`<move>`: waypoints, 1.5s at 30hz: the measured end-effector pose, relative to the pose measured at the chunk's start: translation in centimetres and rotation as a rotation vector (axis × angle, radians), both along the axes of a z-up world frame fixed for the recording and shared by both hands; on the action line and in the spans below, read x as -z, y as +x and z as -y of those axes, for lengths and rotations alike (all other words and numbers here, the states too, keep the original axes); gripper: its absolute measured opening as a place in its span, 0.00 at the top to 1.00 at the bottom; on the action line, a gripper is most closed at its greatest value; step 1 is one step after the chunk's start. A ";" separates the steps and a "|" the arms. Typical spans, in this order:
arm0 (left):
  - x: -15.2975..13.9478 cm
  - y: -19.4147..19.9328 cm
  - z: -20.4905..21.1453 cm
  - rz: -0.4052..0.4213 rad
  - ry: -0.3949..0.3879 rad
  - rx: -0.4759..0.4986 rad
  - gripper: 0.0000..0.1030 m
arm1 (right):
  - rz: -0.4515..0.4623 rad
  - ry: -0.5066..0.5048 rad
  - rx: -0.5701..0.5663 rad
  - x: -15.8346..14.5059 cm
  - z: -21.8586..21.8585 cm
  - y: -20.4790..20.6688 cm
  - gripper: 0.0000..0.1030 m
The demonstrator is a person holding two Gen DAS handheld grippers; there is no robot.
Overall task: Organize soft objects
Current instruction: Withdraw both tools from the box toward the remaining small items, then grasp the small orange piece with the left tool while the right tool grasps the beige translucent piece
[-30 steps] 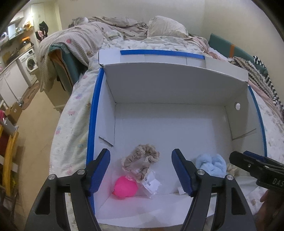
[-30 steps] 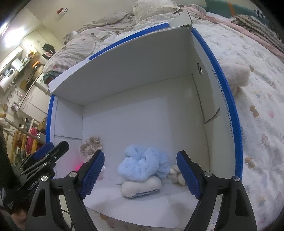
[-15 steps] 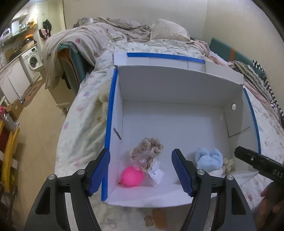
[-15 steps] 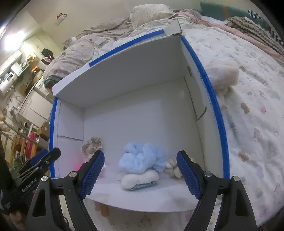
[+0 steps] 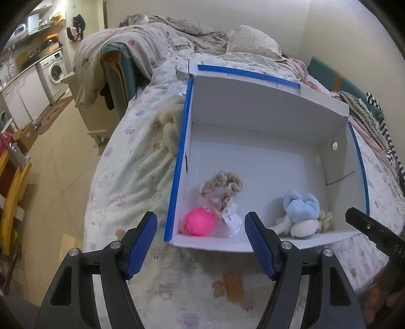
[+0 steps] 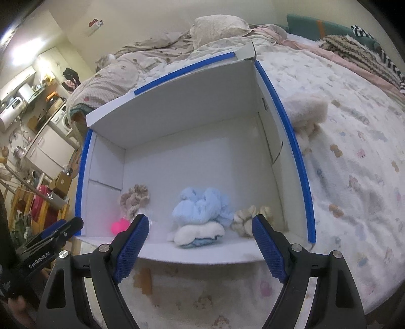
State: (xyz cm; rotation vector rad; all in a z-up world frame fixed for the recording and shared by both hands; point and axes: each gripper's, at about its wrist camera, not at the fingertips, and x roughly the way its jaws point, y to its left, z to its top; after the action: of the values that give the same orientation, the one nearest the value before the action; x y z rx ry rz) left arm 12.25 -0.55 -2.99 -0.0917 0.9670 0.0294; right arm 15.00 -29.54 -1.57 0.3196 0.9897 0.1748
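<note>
Left of the white box (image 5: 253,106) on the bed, a cream fluffy thing (image 5: 168,121) lies against its wall; bring your left tongs (image 5: 201,244), wide and empty, there. The pink ball (image 5: 200,225), beige scrunchie (image 5: 222,186) and blue plush (image 6: 202,206) already sit inside. Right of the box a cream plush (image 6: 307,111) touches the wall; take it with your right tongs (image 6: 200,249), also wide and empty.

A bed (image 5: 131,157) with a patterned quilt is seen filling the middle of the room, a pillow (image 5: 253,45) lying at 12 o'clock against a plain cream wall (image 5: 202,20). A washer (image 5: 54,72) under a counter is set at 10 o'clock; beige floor (image 5: 58,177) is shown at 9 o'clock.
</note>
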 end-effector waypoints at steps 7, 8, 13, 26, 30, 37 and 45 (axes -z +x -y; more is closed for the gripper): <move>0.7 -1.5 0.0 -0.019 0.016 0.000 0.33 | -0.006 -0.007 -0.001 0.4 -0.3 -1.7 0.14; 0.8 -1.7 0.0 -0.024 0.017 -0.002 0.33 | -0.007 -0.007 -0.001 0.5 -0.4 -1.8 0.14; 1.5 -2.3 0.1 -0.046 0.024 0.000 0.33 | 0.004 -0.028 -0.007 0.5 -0.6 -2.6 0.14; 8.4 -1.7 2.2 -0.322 -0.086 0.078 0.33 | -0.107 -0.020 0.004 2.8 -0.4 -3.9 0.14; 11.4 -1.2 3.9 -0.416 -0.088 0.101 0.37 | -0.166 -0.021 0.034 4.2 0.0 -3.3 0.14; 13.2 -0.8 4.8 -0.451 -0.005 0.099 0.65 | -0.220 0.001 0.051 5.6 0.5 -3.0 0.14; 12.5 -0.6 3.9 -0.443 -0.038 0.107 0.95 | -0.268 -0.024 0.011 7.4 -1.5 -1.6 0.14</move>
State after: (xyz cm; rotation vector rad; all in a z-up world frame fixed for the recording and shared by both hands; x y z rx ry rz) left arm 11.61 -4.47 -15.50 -0.0694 1.4139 -0.0700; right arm 13.42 -28.05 -9.02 0.3320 1.2536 0.1115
